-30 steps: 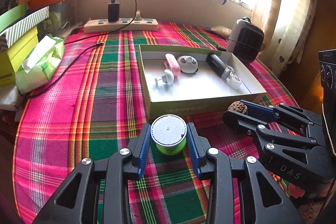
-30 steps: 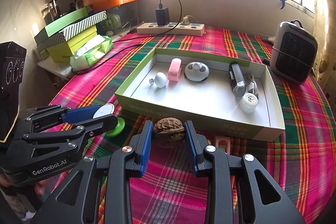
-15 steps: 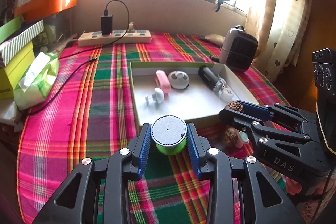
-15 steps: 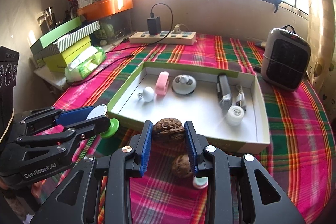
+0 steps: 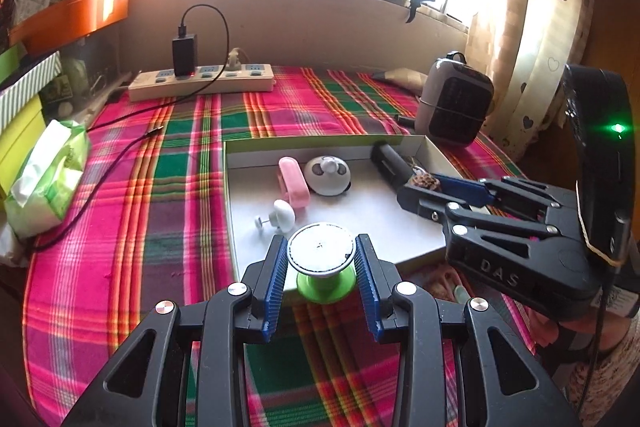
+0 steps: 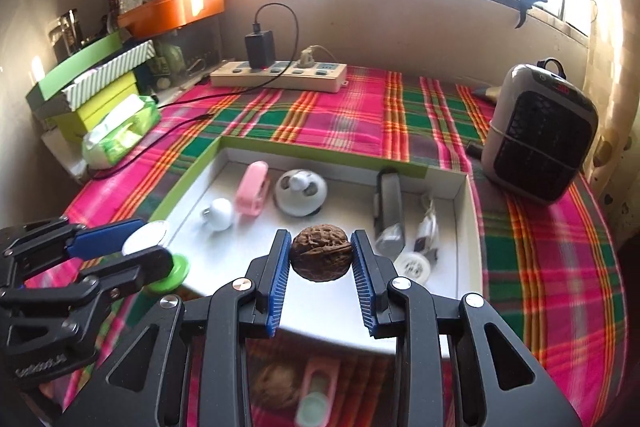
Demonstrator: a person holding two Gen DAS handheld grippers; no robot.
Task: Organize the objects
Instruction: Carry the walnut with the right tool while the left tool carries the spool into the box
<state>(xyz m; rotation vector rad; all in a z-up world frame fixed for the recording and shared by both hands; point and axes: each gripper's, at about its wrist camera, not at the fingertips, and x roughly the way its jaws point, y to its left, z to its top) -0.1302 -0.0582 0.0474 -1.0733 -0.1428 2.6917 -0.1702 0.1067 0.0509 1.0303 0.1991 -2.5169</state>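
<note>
My left gripper [image 5: 322,259] is shut on a green spool with a white round top [image 5: 322,250], held over the near edge of the shallow white box with green sides [image 5: 230,195]. My right gripper [image 6: 320,259] is shut on a brown walnut [image 6: 321,251] and hangs over the box's near part [image 6: 224,255]. Inside the box lie a pink clip [image 6: 252,189], a round white panda-like gadget [image 6: 301,192], a white knob [image 6: 219,214], a dark cylinder [image 6: 387,213] and a small white reel [image 6: 412,267]. Each gripper shows in the other's view, the right [image 5: 424,189] and the left [image 6: 140,251].
A second walnut [image 6: 276,385] and a pink piece [image 6: 320,393] lie on the plaid cloth [image 6: 552,279] in front of the box. A small heater [image 6: 538,135] stands at the right. A power strip [image 6: 278,75], tissue pack [image 6: 120,133] and stacked boxes [image 6: 96,87] line the back and left.
Both grippers have moved forward from the cloth in front of the box to above its near edge, each still holding its object. The second walnut and pink piece now show below the right gripper.
</note>
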